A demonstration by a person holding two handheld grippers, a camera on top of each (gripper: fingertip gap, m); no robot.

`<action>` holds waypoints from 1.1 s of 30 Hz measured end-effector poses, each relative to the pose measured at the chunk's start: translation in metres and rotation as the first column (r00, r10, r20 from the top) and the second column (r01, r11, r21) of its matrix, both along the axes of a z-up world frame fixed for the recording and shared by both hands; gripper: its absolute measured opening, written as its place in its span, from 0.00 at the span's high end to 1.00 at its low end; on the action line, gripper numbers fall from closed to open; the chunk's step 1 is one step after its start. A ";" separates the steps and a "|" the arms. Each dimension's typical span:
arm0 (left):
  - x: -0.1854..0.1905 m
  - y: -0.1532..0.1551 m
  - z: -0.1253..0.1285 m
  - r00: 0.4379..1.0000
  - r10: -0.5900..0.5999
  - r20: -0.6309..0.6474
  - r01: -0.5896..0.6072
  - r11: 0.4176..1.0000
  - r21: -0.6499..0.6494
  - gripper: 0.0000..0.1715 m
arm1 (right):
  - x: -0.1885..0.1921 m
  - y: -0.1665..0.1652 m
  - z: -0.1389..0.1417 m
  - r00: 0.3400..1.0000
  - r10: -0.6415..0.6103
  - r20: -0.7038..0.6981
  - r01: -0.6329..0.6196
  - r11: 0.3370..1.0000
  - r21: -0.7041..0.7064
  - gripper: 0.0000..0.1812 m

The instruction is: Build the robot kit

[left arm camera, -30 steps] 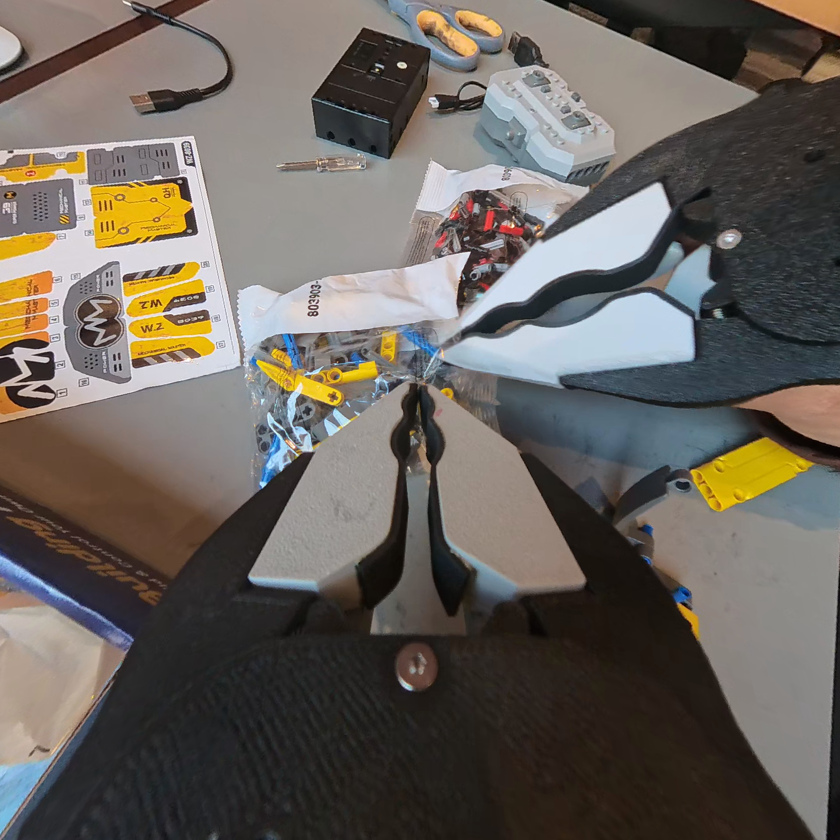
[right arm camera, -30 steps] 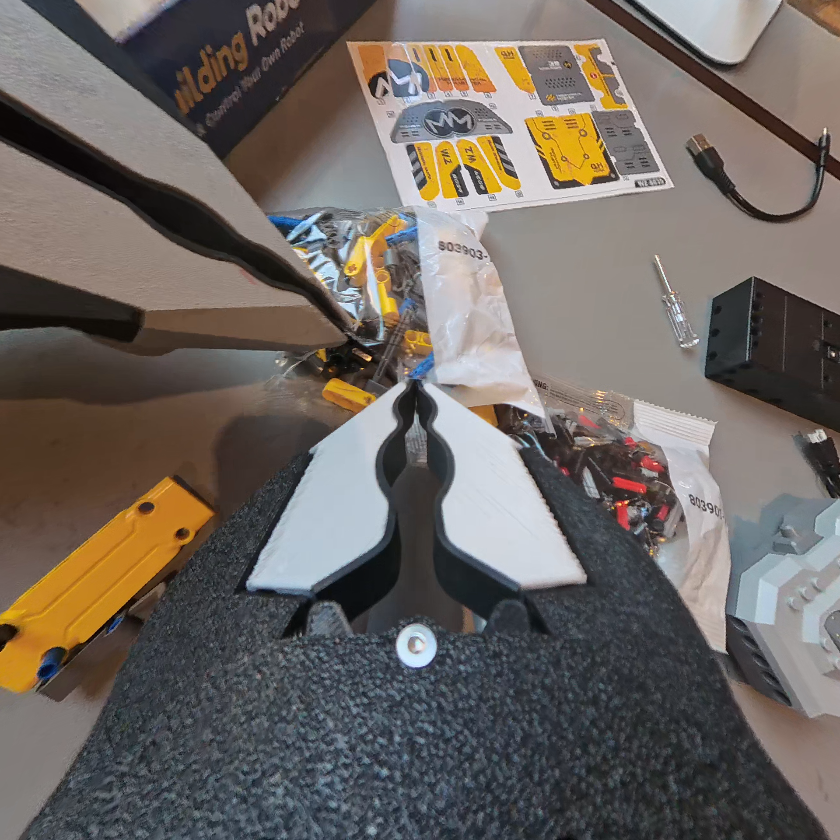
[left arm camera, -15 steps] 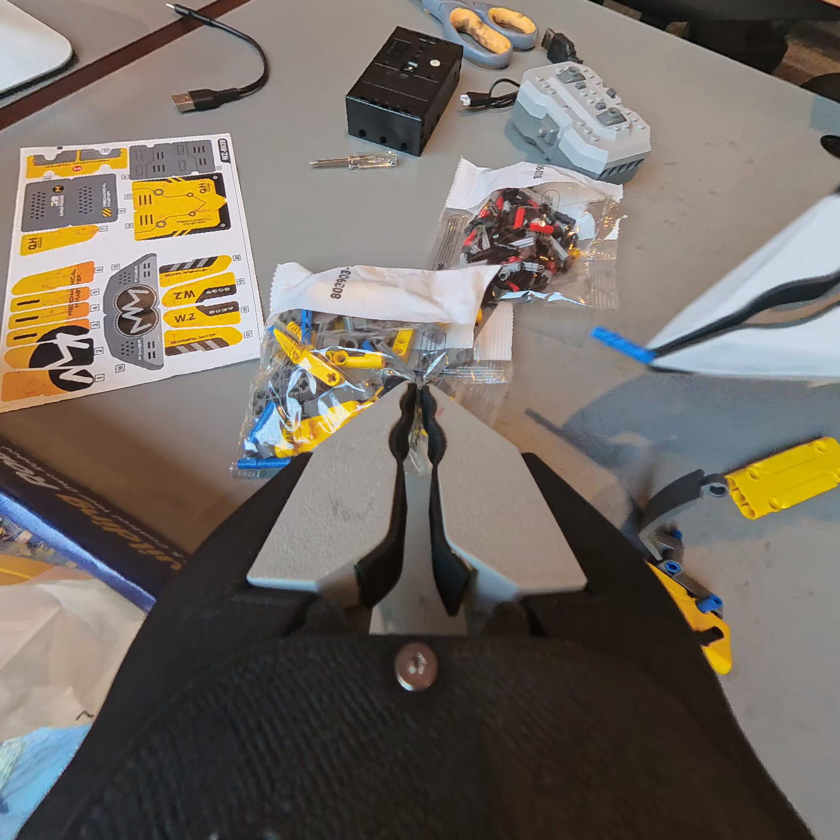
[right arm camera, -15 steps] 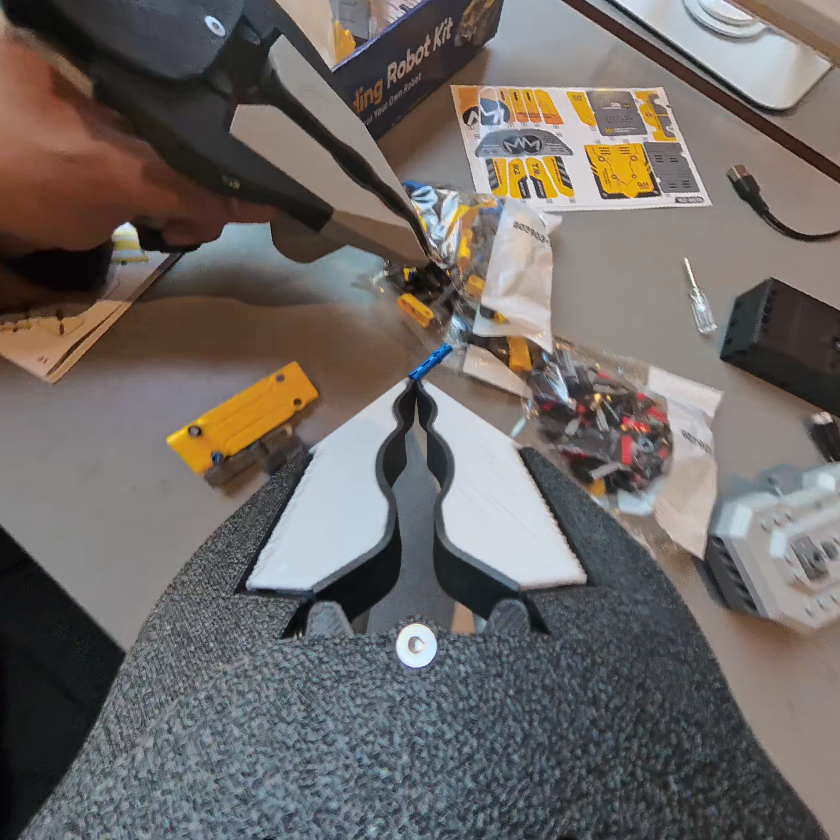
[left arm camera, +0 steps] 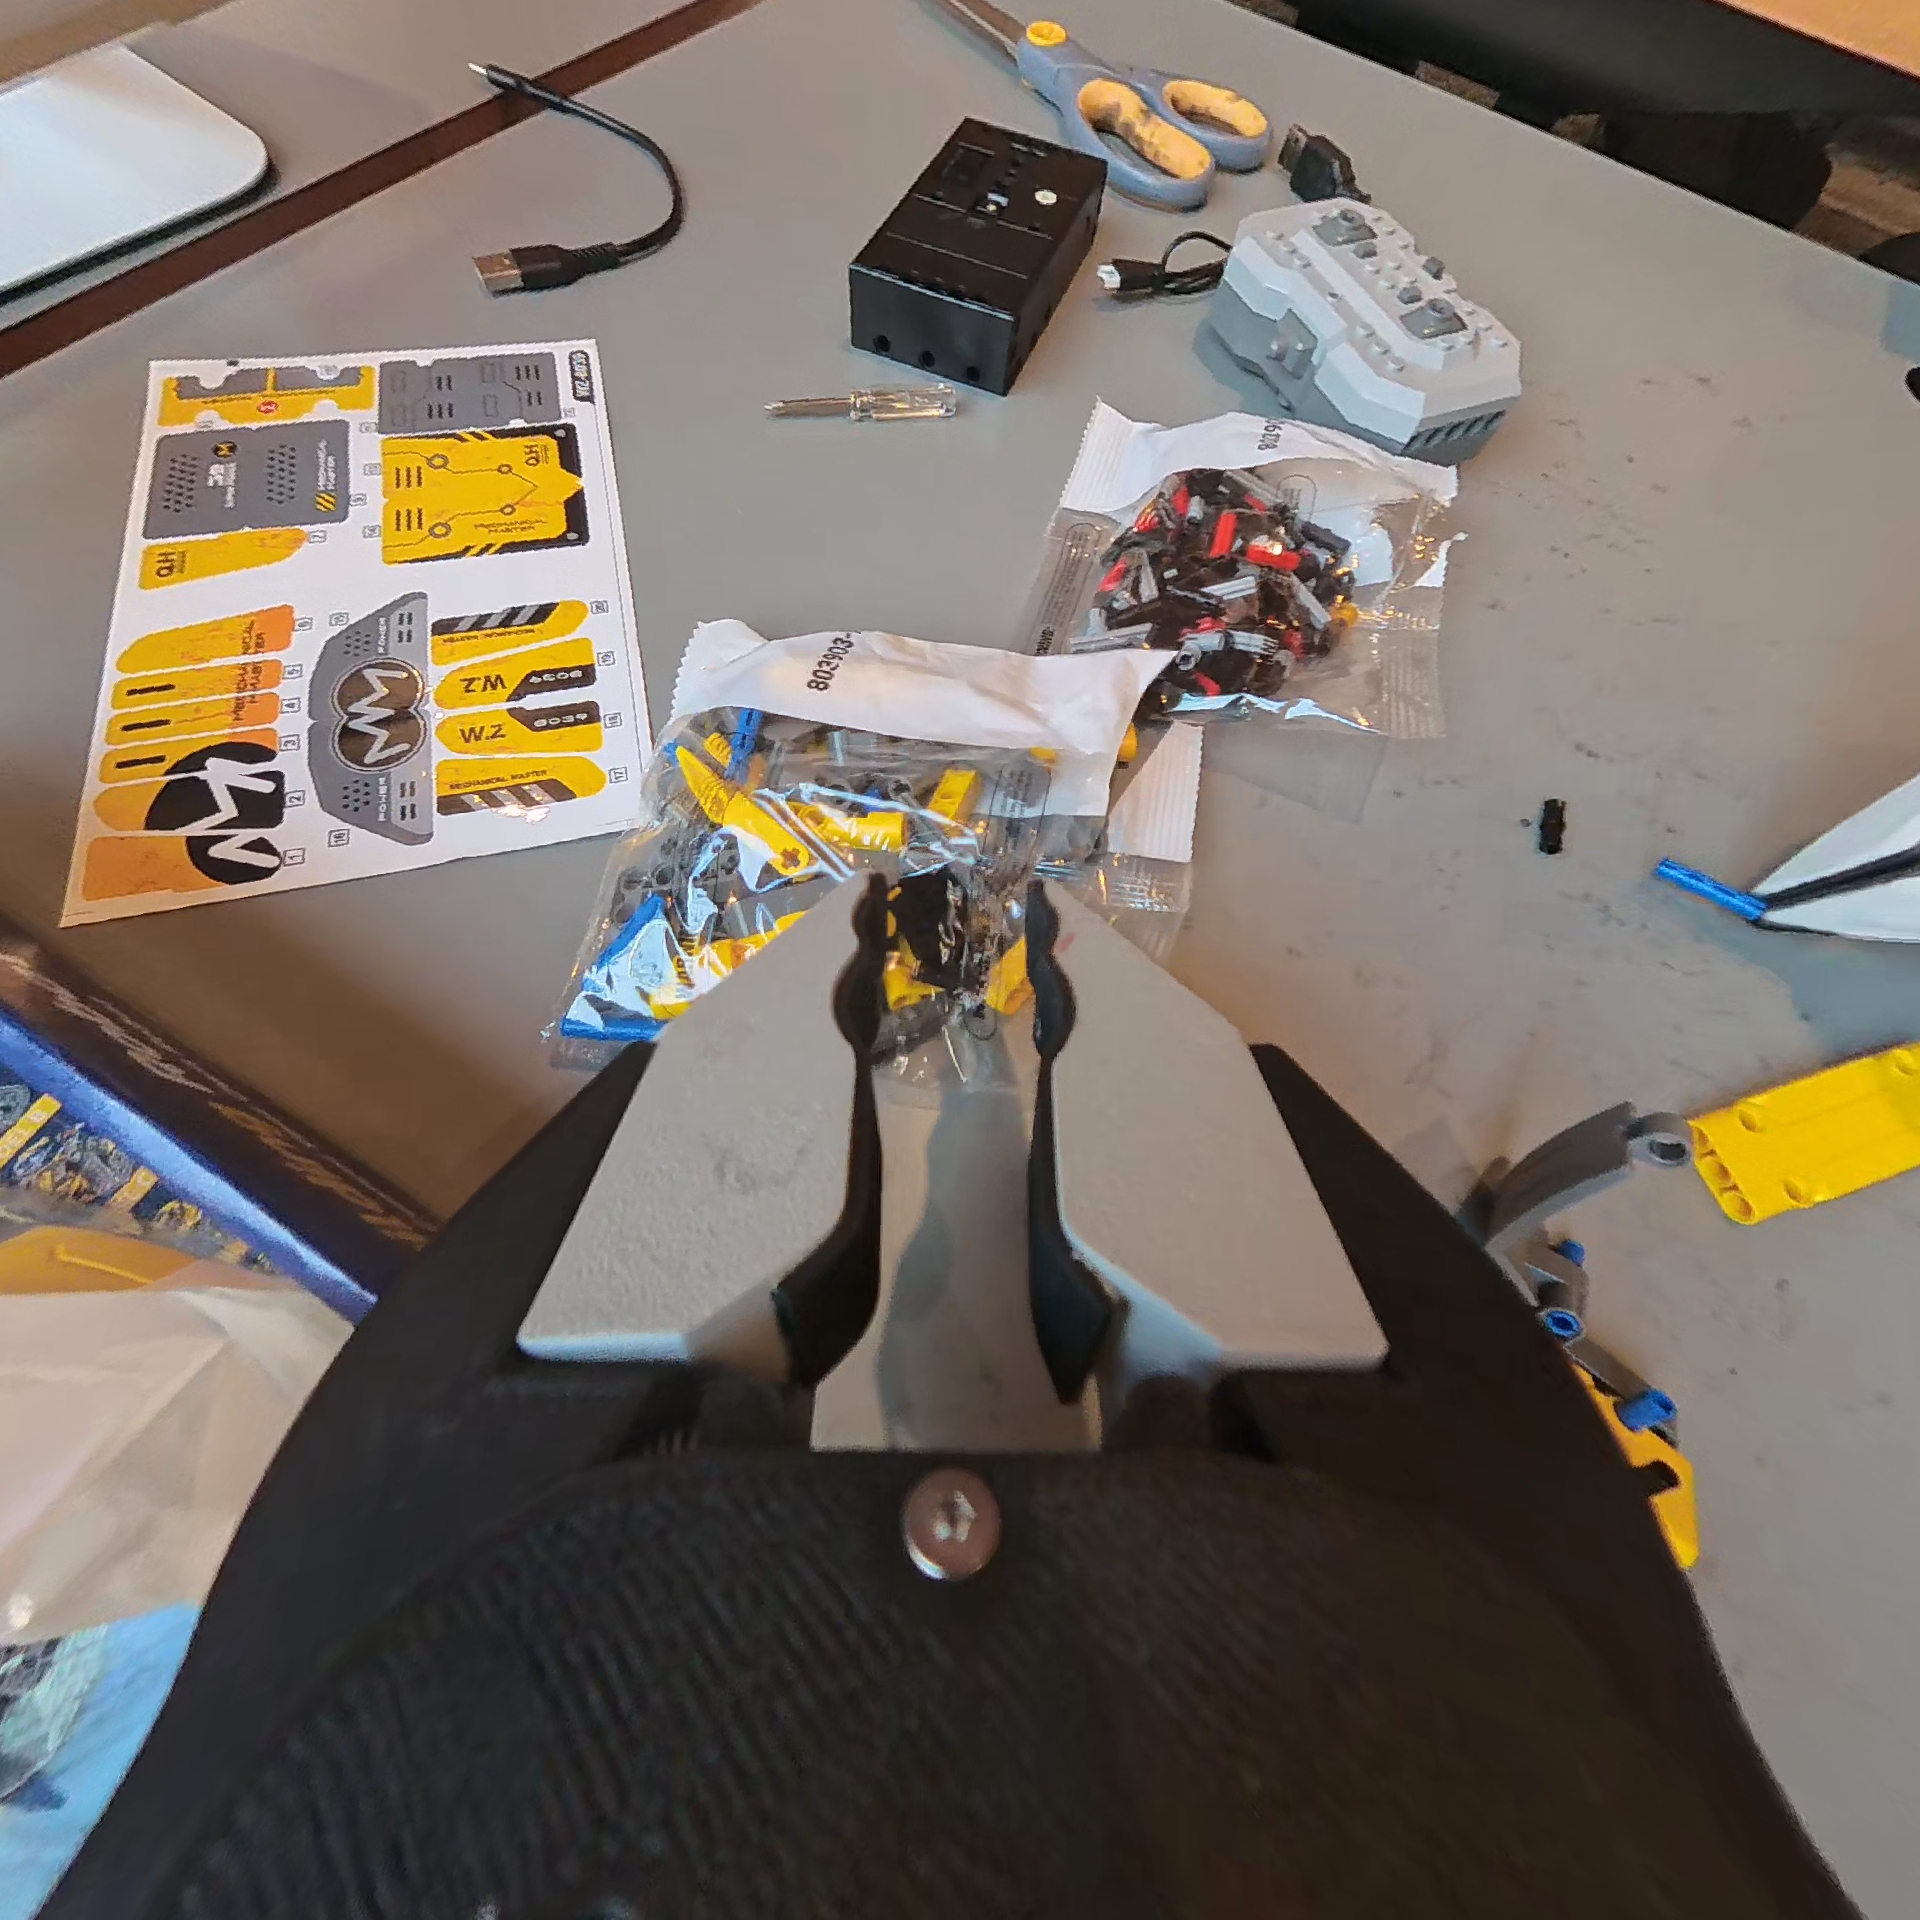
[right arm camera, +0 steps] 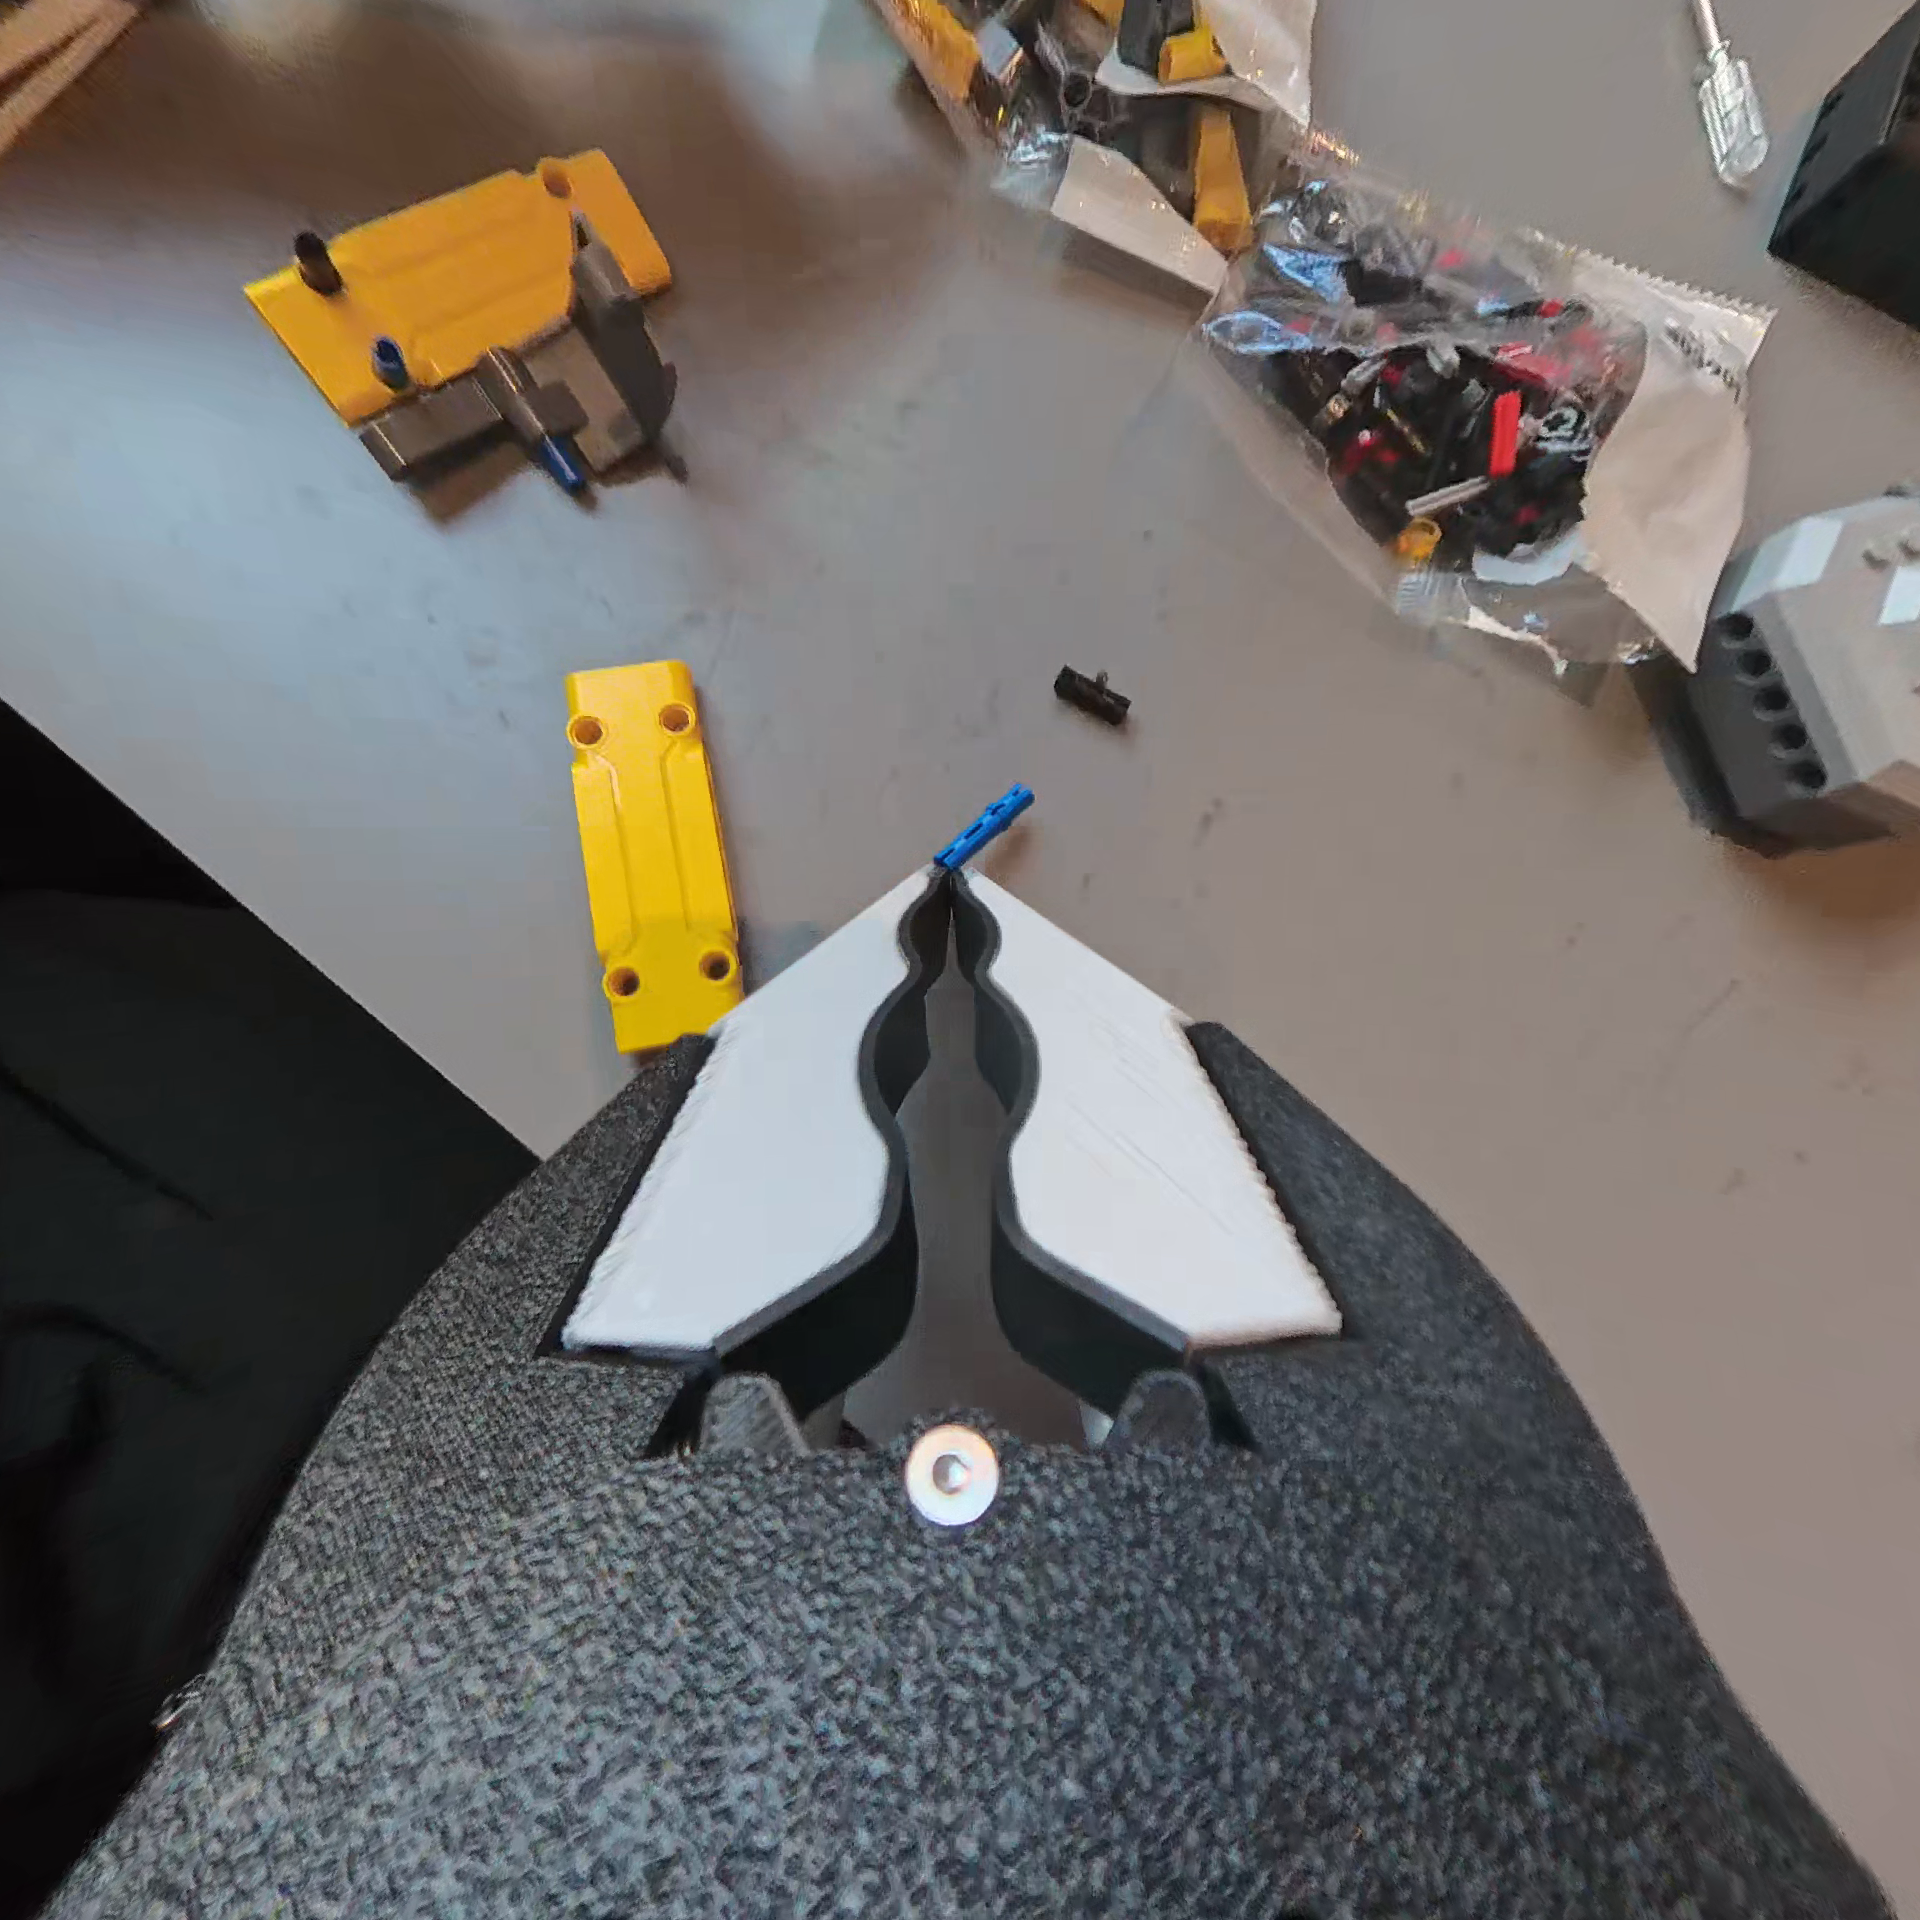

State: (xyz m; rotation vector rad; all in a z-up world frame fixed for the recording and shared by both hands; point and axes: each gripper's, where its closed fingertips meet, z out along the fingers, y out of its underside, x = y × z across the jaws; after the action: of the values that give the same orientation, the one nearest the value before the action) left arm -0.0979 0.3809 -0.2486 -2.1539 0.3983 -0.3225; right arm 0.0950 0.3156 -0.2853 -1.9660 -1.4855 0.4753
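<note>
The right gripper (right arm camera: 951, 878) pinches a blue pin (right arm camera: 983, 826) above the desk (right arm camera: 1351, 1039); the left gripper (left arm camera: 951, 904), jaws parted and empty, hovers over the bag of yellow parts (left arm camera: 831, 831).

From above the left hand-held gripper (left arm camera: 951, 904) we look steeply down across the tabletop (left arm camera: 1558, 987); the right view sits closer, sharing the black-and-red parts bag (left arm camera: 1236, 582) (right arm camera: 1455, 416).

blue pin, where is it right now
The blue pin is pinched at the right gripper tip, above the table, between the yellow panel and small black connector.
</note>
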 end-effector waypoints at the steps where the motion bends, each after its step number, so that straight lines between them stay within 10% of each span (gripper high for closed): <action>1: 0.000 0.000 0.000 1.000 0.003 0.001 -0.003 1.000 0.002 0.86 | 0.001 0.001 -0.002 1.000 -0.005 0.002 0.005 1.000 0.004 1.00; 33: -0.005 0.000 0.017 0.999 0.024 0.036 -0.026 0.998 0.058 0.84 | -0.009 -0.038 0.025 0.973 0.145 -0.177 -0.144 0.989 0.020 0.85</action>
State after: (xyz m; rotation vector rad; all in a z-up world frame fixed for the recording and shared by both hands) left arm -0.1034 0.3812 -0.2314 -2.0916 0.3565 -0.3311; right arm 0.0863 0.2775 -0.2598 -1.7667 -1.5191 0.6895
